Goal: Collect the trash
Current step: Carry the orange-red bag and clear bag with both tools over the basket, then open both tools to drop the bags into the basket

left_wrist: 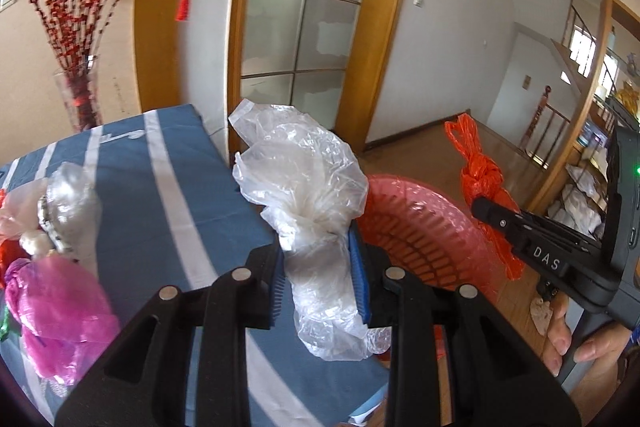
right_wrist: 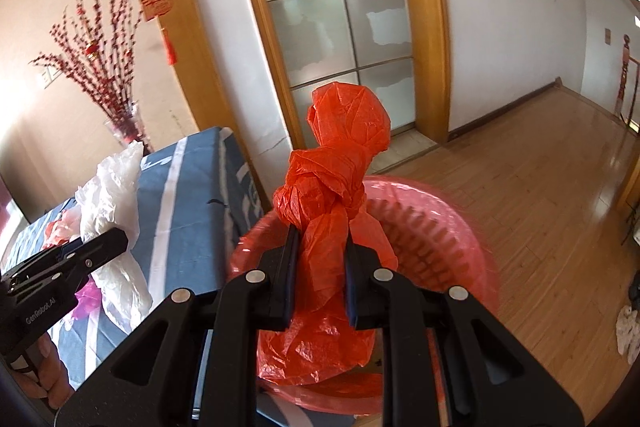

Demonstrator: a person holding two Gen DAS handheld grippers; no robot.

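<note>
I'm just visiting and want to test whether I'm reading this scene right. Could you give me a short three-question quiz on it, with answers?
1. True or false: the left gripper has its jaws closed on a clear plastic bag.
2. What colour is the knotted bag in the right gripper?
   A. green  B. orange-red  C. black
3. Fill in: beside the blue striped tablecloth stands a pink ______, lined with a thin bag.

Key
1. True.
2. B.
3. Basket; the orange-red bag hangs over it, while a purple bag lies on the cloth.
</note>
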